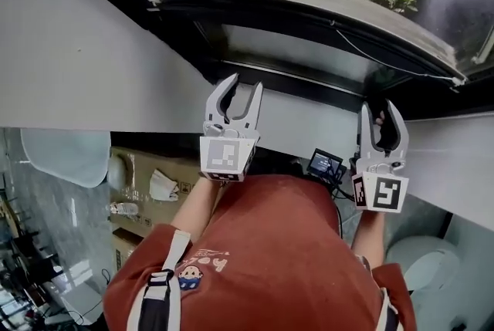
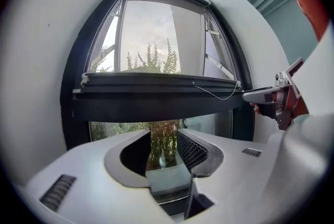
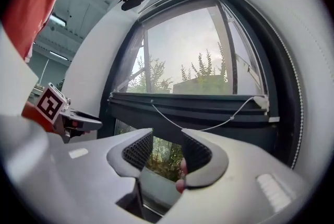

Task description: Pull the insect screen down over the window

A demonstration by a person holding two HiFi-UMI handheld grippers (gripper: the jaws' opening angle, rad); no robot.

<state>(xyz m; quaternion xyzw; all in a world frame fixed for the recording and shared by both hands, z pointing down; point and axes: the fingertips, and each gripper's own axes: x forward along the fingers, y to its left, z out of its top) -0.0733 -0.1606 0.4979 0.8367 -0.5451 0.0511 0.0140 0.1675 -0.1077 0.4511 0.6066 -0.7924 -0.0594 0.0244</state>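
While the insect screen bar (image 1: 309,17) runs level, left to right, just above them, your left hand-held gripper (image 1: 243,90) and right hand-held gripper (image 1: 380,117) gape wide, holding nothing.

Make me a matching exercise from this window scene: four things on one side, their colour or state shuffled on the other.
Things:
1 cord
2 shirt
3 left claw
4 box

Colour or state:
a open
b brown
c red
d hangs from the screen bar

Pairs: 1-d, 2-c, 3-a, 4-b
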